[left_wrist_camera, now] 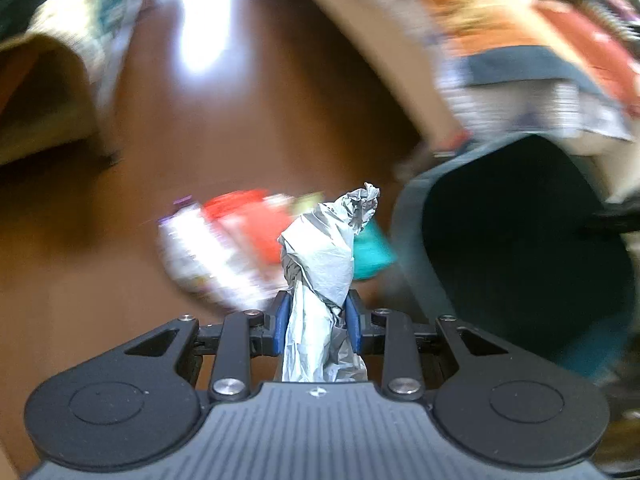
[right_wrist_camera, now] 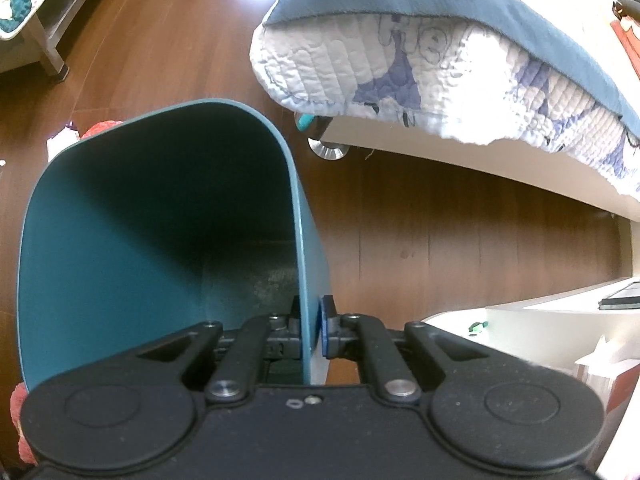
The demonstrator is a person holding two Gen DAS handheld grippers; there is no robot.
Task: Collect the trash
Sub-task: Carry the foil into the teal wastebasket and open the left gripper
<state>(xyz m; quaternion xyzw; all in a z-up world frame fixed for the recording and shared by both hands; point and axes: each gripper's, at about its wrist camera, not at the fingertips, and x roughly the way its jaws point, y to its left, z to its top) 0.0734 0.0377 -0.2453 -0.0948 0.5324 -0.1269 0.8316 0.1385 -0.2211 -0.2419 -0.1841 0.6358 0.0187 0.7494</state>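
Left tongs (left_wrist_camera: 318, 316): one pair, nearly closed, blue pads pinching a crumpled grey-white wad of paper (left_wrist_camera: 320, 264) that stands up out of the jaws. The view is blurred; the wad is clear of the floor.

Right tongs (right_wrist_camera: 312, 332): one pair, closed tight on the side wall of the teal bin (right_wrist_camera: 120, 216), one finger inside, the blue pad outside, close under the rim.

Contents, left to right in the left wrist view:
- Low furniture with a patterned green-and-white cover (left_wrist_camera: 60, 20), far left. One.
- Wooden floor (left_wrist_camera: 240, 128), with window glare at top.
- Loose wrappers on the floor (left_wrist_camera: 228, 240): a white-and-purple one, a red one and a teal scrap beside the wad. At least three, though blur forbids a firm count.
- Teal bin, mouth open toward the camera, just right of the wad. One.
- Bed with a quilted blue-and-white cover (right_wrist_camera: 400, 76), upper right. One.

In the right wrist view the bin's bottom shows bare: no trash inside that can be seen.

Progress, judged: early. One wad is in hand and not yet dropped in; the bin is held ready beside it. The wrappers on the floor remain to be gathered.
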